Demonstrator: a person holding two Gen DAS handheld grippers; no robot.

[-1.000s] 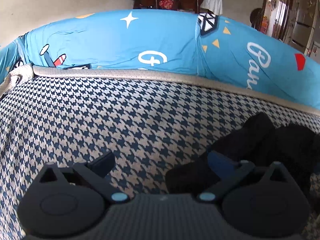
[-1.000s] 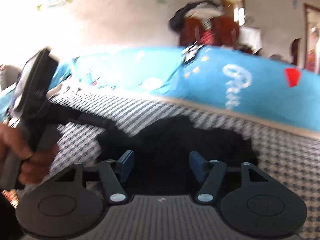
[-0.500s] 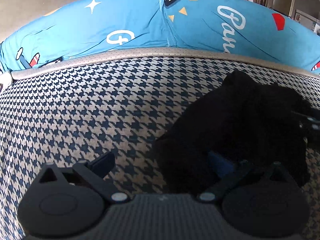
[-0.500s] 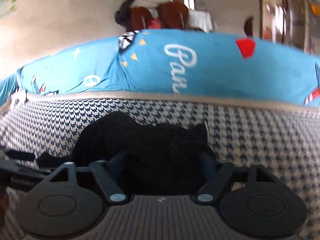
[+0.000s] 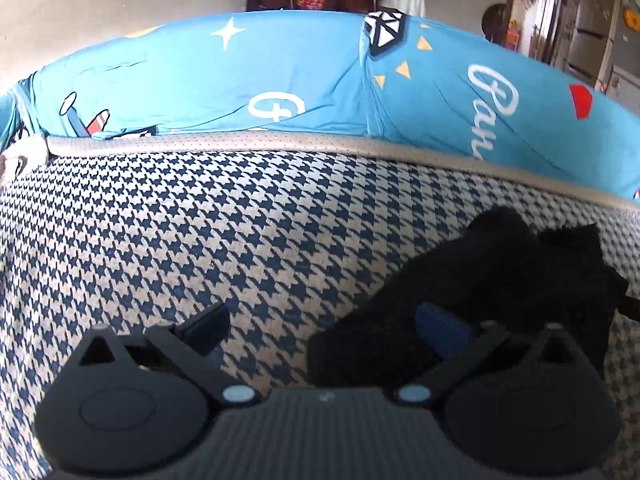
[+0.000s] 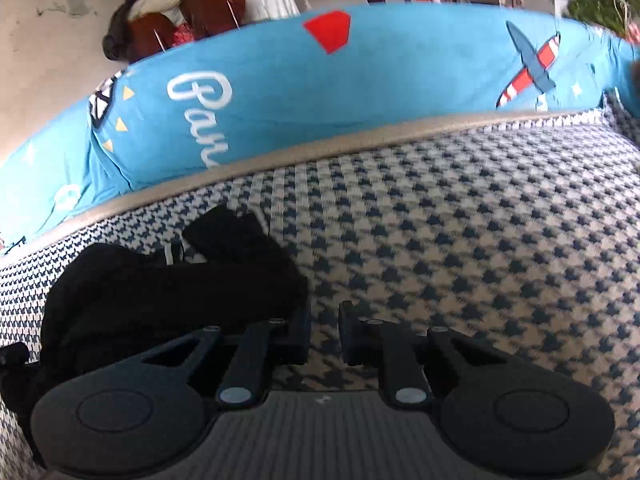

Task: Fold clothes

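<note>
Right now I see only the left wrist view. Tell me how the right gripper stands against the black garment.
Observer: The right gripper sits at the right edge of the black garment. Its jaws are a narrow gap apart, and only the houndstooth cover shows between them.
Operator: Give me a landmark on the garment.
Observer: A small white strip shows near its far side, between two black folds.
Operator: Say what lies to the right of the garment.
Observer: Only houndstooth cover, running back to the beige piping under the blue cushion.
</note>
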